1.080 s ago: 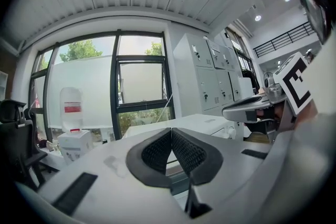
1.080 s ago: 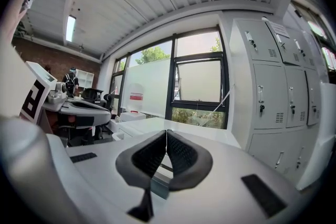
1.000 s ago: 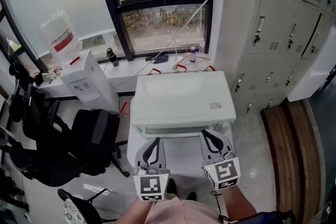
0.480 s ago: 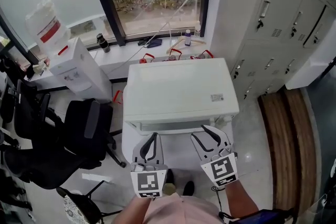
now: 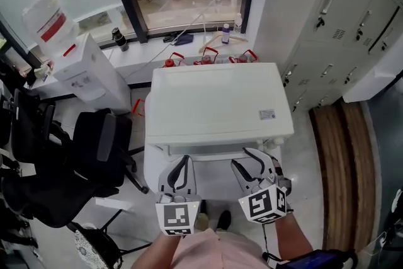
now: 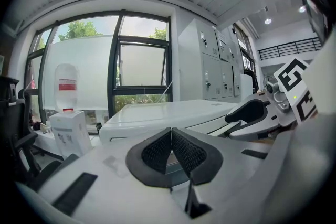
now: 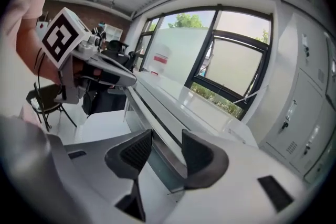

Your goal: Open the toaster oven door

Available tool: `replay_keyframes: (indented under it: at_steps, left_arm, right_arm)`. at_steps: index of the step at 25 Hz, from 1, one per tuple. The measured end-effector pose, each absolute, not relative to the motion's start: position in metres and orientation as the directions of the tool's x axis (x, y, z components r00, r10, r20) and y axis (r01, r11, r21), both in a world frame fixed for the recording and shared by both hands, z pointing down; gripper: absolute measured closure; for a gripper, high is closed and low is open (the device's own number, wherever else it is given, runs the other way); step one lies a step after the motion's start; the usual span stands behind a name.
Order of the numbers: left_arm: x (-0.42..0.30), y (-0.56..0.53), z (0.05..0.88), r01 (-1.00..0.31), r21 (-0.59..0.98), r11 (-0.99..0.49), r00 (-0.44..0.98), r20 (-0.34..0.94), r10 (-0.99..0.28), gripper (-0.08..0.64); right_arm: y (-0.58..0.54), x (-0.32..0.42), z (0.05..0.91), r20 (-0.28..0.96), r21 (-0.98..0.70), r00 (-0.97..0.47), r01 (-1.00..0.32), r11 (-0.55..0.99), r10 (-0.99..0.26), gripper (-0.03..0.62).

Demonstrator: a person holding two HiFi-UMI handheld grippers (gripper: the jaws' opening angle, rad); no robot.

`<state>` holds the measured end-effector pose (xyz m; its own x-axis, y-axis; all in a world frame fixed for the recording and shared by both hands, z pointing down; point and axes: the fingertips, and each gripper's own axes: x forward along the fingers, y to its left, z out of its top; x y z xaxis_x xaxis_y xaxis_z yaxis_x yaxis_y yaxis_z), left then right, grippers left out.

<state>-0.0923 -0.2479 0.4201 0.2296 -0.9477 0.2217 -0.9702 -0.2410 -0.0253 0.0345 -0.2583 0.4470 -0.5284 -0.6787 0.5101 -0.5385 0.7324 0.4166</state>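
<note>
Hovering at the near front of the white toaster oven (image 5: pixel 217 104), both grippers; door looks shut. Left gripper (image 6: pixel 171 131): pads pressed together, nothing between. Right gripper (image 7: pixel 167 136): pads apart, straddling the door's handle bar (image 7: pixel 156 131). Since a second ago, the right gripper has tilted leftward; the oven fills more of the head view.

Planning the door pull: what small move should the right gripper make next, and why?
Probably ease the right gripper forward and close on the door handle: its jaws stand apart, the bar ahead between them, not yet gripped.
</note>
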Motion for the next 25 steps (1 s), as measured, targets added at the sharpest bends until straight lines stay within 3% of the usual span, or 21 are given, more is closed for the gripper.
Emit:
replay_keyframes:
  at_steps: [9, 25]
  left_arm:
    - [-0.101, -0.252, 0.42, -0.97, -0.024, -0.242, 0.231, 0.221, -0.948, 0.546]
    - [-0.099, -0.24, 0.416, -0.971, -0.03, -0.239, 0.227, 0.216, -0.95, 0.546]
  right_arm:
    - [-0.257, 0.027, 0.459, 0.592, 0.627, -0.431, -0.285, 0.725, -0.681, 0.443]
    - [-0.243, 0.028, 0.46, 0.603, 0.597, -0.456, -0.287, 0.749, -0.655, 0.459]
